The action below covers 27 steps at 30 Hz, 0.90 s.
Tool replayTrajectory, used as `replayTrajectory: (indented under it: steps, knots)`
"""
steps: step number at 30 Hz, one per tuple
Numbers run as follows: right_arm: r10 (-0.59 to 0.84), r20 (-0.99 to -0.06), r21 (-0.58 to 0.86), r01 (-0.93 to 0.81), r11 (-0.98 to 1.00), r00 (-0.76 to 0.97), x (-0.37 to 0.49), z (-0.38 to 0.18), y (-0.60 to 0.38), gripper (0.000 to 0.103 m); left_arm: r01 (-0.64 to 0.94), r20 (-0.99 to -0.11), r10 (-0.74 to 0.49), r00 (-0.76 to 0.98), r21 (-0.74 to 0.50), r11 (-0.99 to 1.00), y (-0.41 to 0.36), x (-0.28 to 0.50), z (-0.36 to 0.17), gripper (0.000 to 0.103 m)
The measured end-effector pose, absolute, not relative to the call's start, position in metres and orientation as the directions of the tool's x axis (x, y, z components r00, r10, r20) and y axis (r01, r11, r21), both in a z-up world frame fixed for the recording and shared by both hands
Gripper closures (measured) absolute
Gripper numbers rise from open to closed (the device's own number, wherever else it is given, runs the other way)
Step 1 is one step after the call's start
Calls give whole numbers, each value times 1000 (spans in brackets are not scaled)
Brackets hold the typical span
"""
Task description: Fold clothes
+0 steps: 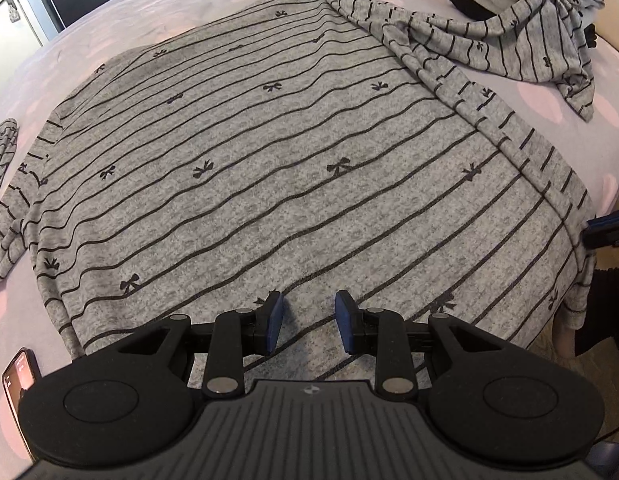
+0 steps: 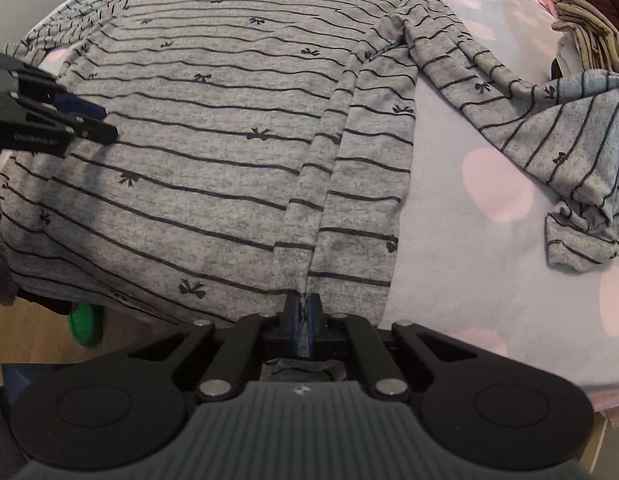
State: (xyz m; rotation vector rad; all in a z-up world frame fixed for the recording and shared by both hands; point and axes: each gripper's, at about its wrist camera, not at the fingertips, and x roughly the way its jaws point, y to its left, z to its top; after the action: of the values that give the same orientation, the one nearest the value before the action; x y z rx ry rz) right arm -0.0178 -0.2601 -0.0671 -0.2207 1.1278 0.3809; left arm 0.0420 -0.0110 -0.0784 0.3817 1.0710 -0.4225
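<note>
- the grey striped top (image 1: 245, 184) lies flat on the bed (image 2: 489, 240).
- the right gripper (image 2: 304, 320) pinches the top's near edge.
- the left gripper (image 1: 309, 326) is partly open above the top, holding nothing.

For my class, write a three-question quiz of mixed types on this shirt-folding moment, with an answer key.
1. True or false: the right gripper has its jaws closed on the hem of the grey striped shirt.
2. Multiple choice: the left gripper is A) clamped on a sleeve, B) open over the shirt's lower edge, C) holding the phone.
3. Short answer: where does the shirt's loose sleeve lie in the right wrist view?

Key
1. True; fabric is pinched between the jaws.
2. B.
3. Spread to the right on the spotted bedsheet, reaching toward the stack of folded clothes.
</note>
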Motion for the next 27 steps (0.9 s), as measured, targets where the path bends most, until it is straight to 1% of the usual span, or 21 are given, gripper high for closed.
replayTrajectory:
  steps: [3, 6, 10, 11, 12, 14, 16, 18, 20, 22, 23, 24, 25, 26, 27]
  knots:
    - [200, -899, 48, -366, 929, 390, -20, -50, -277, 99, 496, -900, -148, 410, 84, 864, -7, 43, -80, 74]
    - [177, -897, 64, -278, 959, 404, -19, -35, -305, 99, 491, -902, -147, 406, 80, 868, -7, 44, -81, 72]
    - [67, -916, 23, -115, 993, 397, -13, -36, -348, 100, 492, -905, -140, 401, 84, 867, -9, 47, -81, 72]
    - [38, -924, 8, -80, 997, 379, -10, -41, -355, 103, 492, -906, -138, 401, 86, 866, -10, 47, -82, 72]
    - [9, -933, -8, -45, 999, 361, -7, -46, -363, 103, 492, -906, -136, 401, 88, 866, -11, 48, -82, 72]
    - [-44, -941, -56, -28, 998, 335, -3, -58, -370, 103, 495, -907, -133, 399, 91, 864, -12, 49, -81, 72]
    - [11, -950, 11, -1, 1000, 313, 0, -62, -379, 103, 501, -908, -137, 397, 89, 861, -13, 50, -79, 72]
    - [16, -942, 16, -4, 1000, 336, 1, -55, -381, 102, 514, -907, -151, 394, 81, 854, -16, 53, -75, 72]
    - [29, -935, 26, -12, 1000, 355, 6, -43, -384, 97, 537, -900, -175, 399, 74, 841, -22, 57, -68, 72]
    - [44, -923, 39, -22, 999, 383, 15, -30, -391, 97, 559, -889, -199, 413, 74, 826, -29, 60, -60, 71]
    - [43, -915, 33, -33, 999, 401, 20, -23, -396, 90, 568, -883, -209, 421, 77, 820, -33, 62, -56, 67]
    - [31, -904, 14, -41, 999, 426, 26, -16, -400, 77, 573, -877, -217, 428, 78, 816, -36, 64, -53, 63]
    - [8, -891, -14, -46, 999, 455, 31, -10, -405, 71, 577, -872, -225, 435, 78, 813, -39, 66, -51, 59]
    - [-13, -874, -44, -52, 998, 486, 37, -5, -411, 68, 579, -869, -230, 438, 77, 811, -43, 68, -49, 59]
    - [-28, -859, -68, -59, 996, 511, 43, -2, -418, 68, 581, -869, -234, 437, 74, 810, -46, 70, -49, 59]
